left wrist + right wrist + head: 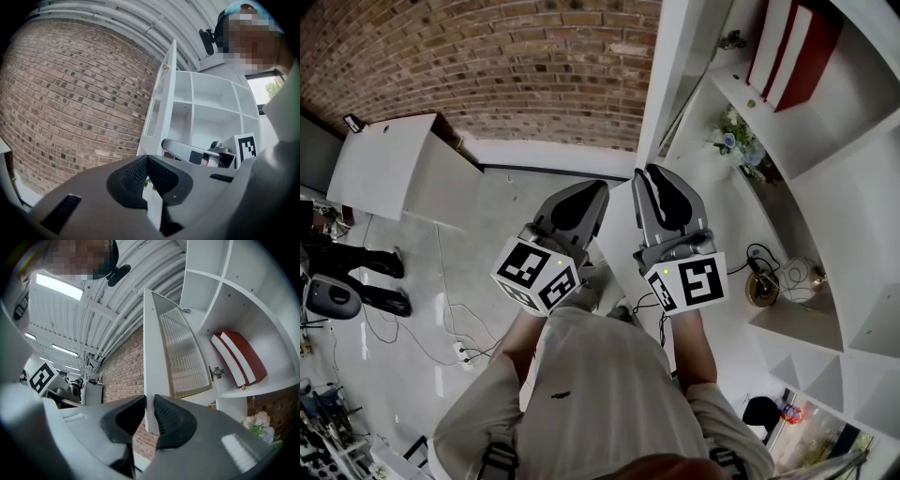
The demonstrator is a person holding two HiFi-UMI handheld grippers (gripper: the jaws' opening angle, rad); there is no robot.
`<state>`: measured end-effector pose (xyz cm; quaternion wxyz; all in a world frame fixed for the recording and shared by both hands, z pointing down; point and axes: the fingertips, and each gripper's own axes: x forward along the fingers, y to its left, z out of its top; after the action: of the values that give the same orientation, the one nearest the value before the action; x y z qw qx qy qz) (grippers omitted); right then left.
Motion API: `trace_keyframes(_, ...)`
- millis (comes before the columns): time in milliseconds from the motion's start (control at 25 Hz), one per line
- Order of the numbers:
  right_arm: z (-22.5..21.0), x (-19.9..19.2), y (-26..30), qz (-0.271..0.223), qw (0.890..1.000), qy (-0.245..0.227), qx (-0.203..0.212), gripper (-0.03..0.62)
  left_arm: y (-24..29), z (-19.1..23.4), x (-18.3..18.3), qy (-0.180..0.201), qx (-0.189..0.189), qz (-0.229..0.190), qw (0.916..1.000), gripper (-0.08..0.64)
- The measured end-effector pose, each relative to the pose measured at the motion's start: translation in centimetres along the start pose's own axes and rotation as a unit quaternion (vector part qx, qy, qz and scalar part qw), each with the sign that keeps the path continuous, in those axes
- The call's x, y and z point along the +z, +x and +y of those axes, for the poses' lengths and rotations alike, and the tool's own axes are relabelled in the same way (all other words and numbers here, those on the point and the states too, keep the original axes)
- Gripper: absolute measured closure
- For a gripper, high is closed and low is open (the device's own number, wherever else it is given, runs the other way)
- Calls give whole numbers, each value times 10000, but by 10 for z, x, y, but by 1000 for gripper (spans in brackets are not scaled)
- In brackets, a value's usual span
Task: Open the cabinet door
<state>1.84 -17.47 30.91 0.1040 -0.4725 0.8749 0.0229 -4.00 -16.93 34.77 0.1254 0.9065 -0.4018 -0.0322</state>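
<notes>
Right gripper point(150, 401): jaws clenched on the free vertical edge of the cabinet door point(149, 357), with the white frame strip caught between the two pads close to its lower corner. Left gripper point(146, 159): jaws closed on each other with nothing between them; it takes no part in the hold and sits beside the right one, short of the door. The door rises straight ahead of and above the right jaws, swung well out from the cabinet point(262, 301). Its ribbed glass panel point(185, 352) lies just right of the pinched strip, and the hinge point(216, 372) is farther right at the cabinet wall. Beyond the hinge a red-and-white item point(239, 357) leans on a shelf, with flowers point(260, 423) below it. A brick wall point(119, 371) stands to the left past the door edge. Assessment: the opening appears largely accomplished. The hold is narrow and sits on a thin smooth strip near a corner, so a pull that departs from the hinge's arc could slide the strip out of the pads and leave the door swinging loose. Twisting the gripper while it is clamped would rack the frame against the hinge. Driving the door past its stop would strain the hinge fixings. A pad creeping right onto the glass would load the pane.
</notes>
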Motion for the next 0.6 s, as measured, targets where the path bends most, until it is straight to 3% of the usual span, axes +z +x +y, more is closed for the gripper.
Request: trace_keyframes(600, 8, -4, 17, 36, 10000, 33, 78, 525, -7, 16, 6, -1, 94, -34, 10000, 551)
